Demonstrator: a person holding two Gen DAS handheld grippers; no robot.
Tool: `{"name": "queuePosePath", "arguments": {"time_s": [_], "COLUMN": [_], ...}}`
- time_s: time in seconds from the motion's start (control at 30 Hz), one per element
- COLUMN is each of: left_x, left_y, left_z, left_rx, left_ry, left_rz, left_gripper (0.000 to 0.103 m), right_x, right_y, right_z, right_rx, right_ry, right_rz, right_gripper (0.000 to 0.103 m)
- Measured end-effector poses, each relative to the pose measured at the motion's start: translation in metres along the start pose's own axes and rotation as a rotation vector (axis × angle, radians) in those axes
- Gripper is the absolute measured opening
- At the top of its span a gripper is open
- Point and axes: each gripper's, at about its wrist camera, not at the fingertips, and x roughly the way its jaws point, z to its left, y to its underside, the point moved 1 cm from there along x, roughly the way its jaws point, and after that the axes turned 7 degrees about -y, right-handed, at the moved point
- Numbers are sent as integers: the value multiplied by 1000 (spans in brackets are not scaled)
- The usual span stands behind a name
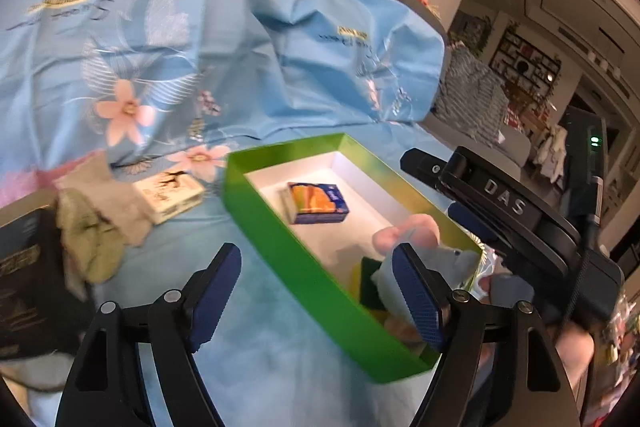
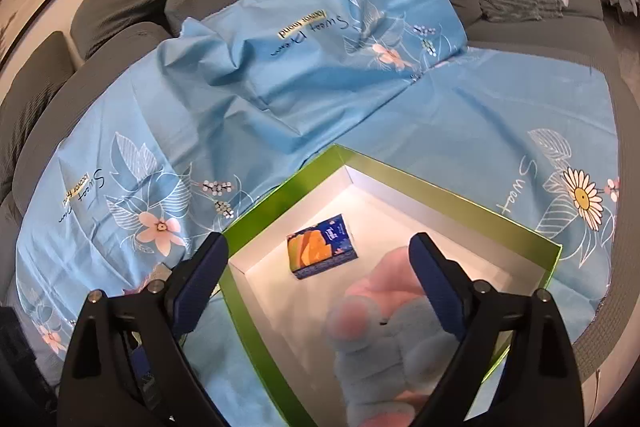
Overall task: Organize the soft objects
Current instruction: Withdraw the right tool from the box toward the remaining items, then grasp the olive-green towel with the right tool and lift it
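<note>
Blurred pink-and-grey soft toy [image 2: 384,339] lies in the green box [image 2: 472,211], between the spread right gripper [image 2: 320,291].

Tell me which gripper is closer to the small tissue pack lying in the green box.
Right. The right gripper hangs over the green box, just short of the tissue pack. The left gripper straddles the box's near wall.

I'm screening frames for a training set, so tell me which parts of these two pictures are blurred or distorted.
Right wrist view: the pink and blue-grey plush in the green box is smeared, while the tissue pack is sharp. Left wrist view: the cloths at left are softly blurred. Both views bend towards the edges, with dark fisheye corners.
</note>
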Motion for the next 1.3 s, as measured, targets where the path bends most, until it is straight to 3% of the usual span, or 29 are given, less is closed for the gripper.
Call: {"name": "queuePosePath", "arguments": {"time_s": [0.2, 0.43, 0.57, 0.67, 0.93, 1.1, 1.3], "left_x": [-41, -91, -109, -116, -140, -140, -140], "left_y": [23, 62, 88, 103, 117, 126, 130], "left_z": [34, 92, 131, 161, 210, 236, 251], "left_rx": [-35, -114, -201, -299, -436, -526, -603], "left_ry": [-93, -267, -360, -373, -525, -575, -570], "left_rz": [-27, -77, -104, -96, -154, -127, -103], "left_gripper": [79, 79, 79, 79, 79, 79, 79], "right_x": [-3, -5, -6, -7, 14, 39, 78], "right_y": [6, 16, 20, 26, 50, 63, 76], "right_z": [16, 40, 56, 69, 112, 131, 145], "right_rx": [-38, -103, -133, -156, -225, -186, -67], "right_ry": [-28, -58, -99, -140, -238, -333, -405], "right_rz": [-7, -3, 0, 8, 128, 264, 423], "right_gripper": [97, 98, 98, 98, 98, 97, 62]}}
